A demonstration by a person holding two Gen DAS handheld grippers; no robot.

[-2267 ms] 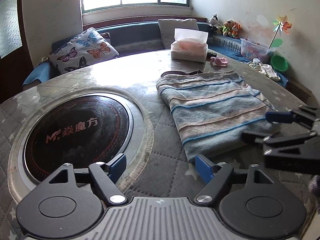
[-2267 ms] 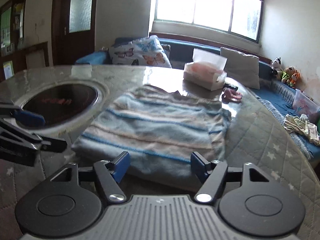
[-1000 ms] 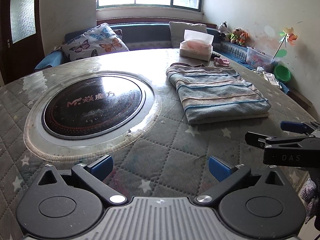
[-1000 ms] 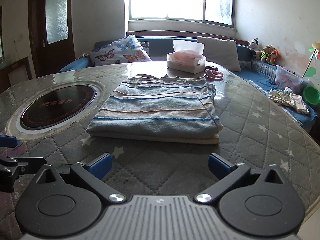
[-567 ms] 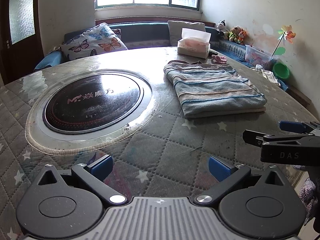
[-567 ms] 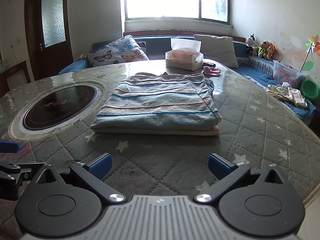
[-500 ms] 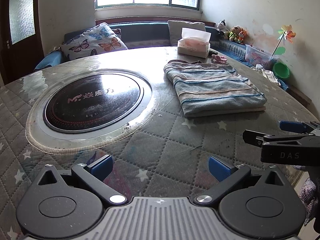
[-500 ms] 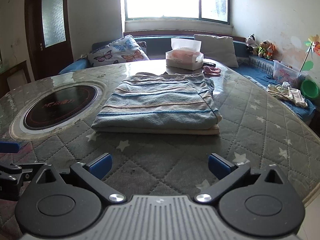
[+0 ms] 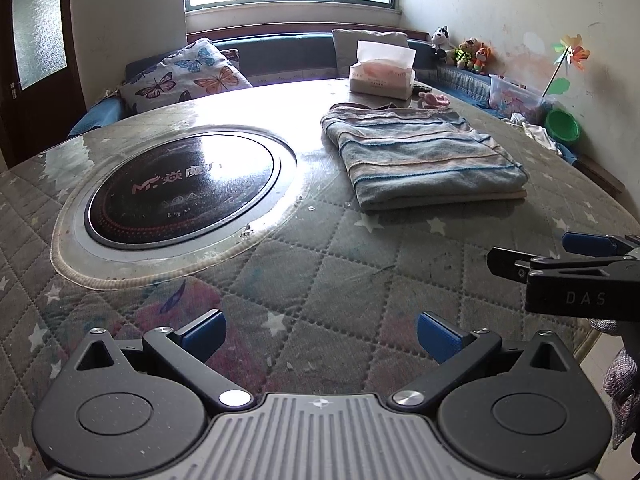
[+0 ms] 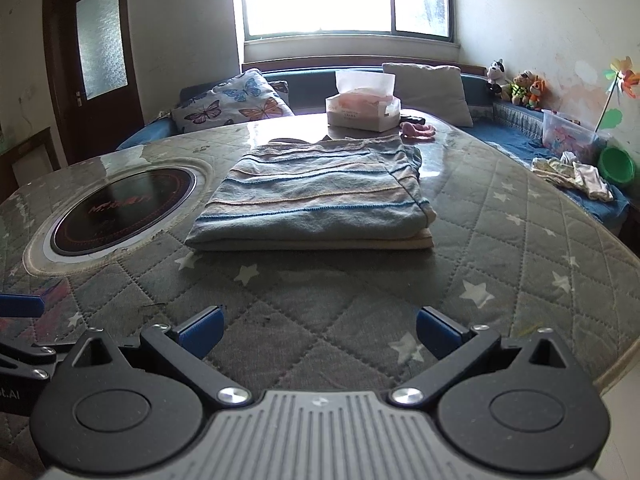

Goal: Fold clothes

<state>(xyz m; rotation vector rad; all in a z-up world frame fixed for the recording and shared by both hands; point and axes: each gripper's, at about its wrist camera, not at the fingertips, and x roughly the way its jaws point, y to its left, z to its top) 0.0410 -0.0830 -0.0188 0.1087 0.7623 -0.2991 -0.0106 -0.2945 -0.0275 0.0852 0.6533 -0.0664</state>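
Note:
A blue and beige striped garment (image 9: pixel 420 160) lies folded in a flat rectangle on the quilted round table (image 9: pixel 320 272); it also shows in the right wrist view (image 10: pixel 316 200). My left gripper (image 9: pixel 318 334) is open and empty, near the table's front edge, well short of the garment. My right gripper (image 10: pixel 318 330) is open and empty, also back from the garment. The right gripper shows from the side in the left wrist view (image 9: pixel 560 256).
A round black cooktop (image 9: pixel 180 192) is set into the table left of the garment. A tissue box (image 9: pixel 382 74) and a small pink item (image 9: pixel 434 99) sit behind it. A cushioned bench with pillows (image 9: pixel 184 76), toys and a green bowl (image 9: pixel 562 124) rings the far side.
Both grippers have pulled back from the folded garment toward the table's front edge and opened wider. The garment has stayed in place.

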